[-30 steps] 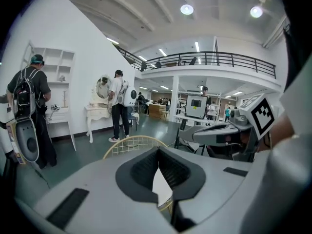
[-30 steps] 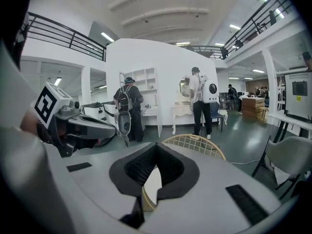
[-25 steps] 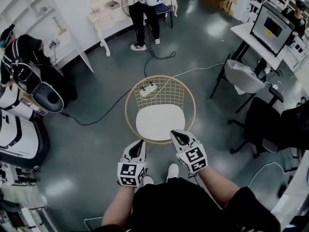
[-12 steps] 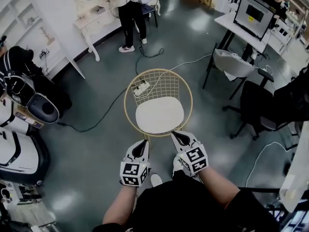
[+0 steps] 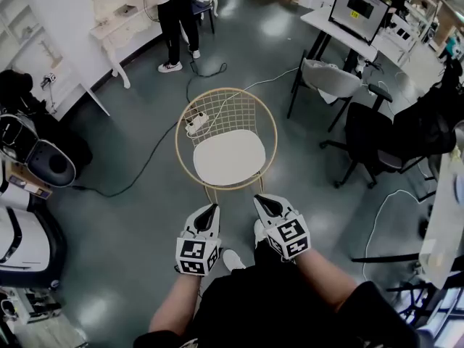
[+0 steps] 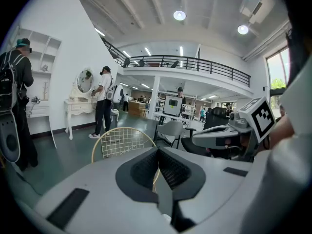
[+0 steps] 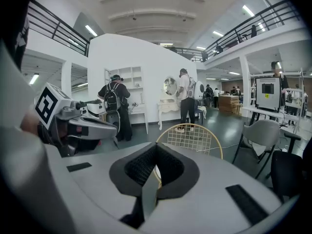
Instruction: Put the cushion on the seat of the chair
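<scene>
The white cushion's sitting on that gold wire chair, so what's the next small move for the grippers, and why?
Probably lower both and stop. The cushion lies flat on the seat of the chair, inside its rim. The left gripper and right gripper are shut, empty and short of the chair, so nothing looks left to place.

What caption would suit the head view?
Cushion on the wire chair; left gripper and right gripper shut, pointing toward it.

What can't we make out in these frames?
- Cushion: hidden in the left gripper view by the left gripper, and in the right gripper view by the right gripper; only the chair back shows there.
- Its legs: head view, mostly under the seat.
- Monitor text: head view, too small.
</scene>
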`<state>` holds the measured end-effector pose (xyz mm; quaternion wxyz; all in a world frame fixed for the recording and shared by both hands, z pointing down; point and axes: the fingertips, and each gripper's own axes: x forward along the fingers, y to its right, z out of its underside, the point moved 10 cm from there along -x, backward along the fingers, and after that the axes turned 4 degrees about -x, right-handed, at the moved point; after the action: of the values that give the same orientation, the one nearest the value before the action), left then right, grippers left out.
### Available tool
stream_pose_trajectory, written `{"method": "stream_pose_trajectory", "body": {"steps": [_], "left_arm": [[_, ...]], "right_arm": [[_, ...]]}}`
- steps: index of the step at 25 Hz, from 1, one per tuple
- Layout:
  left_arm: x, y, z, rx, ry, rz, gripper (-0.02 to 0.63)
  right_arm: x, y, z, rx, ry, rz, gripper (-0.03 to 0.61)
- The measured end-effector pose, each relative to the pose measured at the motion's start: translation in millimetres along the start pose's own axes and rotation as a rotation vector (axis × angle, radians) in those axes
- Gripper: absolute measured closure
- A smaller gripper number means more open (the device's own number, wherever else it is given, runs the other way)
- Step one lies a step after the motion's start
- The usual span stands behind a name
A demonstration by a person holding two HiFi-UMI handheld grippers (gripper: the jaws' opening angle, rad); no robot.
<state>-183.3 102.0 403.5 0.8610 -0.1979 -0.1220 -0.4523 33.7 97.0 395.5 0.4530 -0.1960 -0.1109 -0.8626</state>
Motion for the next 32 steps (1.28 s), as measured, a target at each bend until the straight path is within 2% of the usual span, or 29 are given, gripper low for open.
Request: {"method": "stream_pose_trajectory", "body": {"steps": [11, 32], "left_arm": [[-19.2, -0.1, 14.3, 0.015, -0.01, 0.021, 0.597], [-24.0, 8.3, 13.4, 0.015, -0.001, 0.012, 0.597]], "right_arm": [[-14.7, -24.4, 11.7, 0.009, 0.005, 0.026, 0.568], [-20.8, -26.3, 14.7, 0.014, 0.013, 0.02, 0.568]]}}
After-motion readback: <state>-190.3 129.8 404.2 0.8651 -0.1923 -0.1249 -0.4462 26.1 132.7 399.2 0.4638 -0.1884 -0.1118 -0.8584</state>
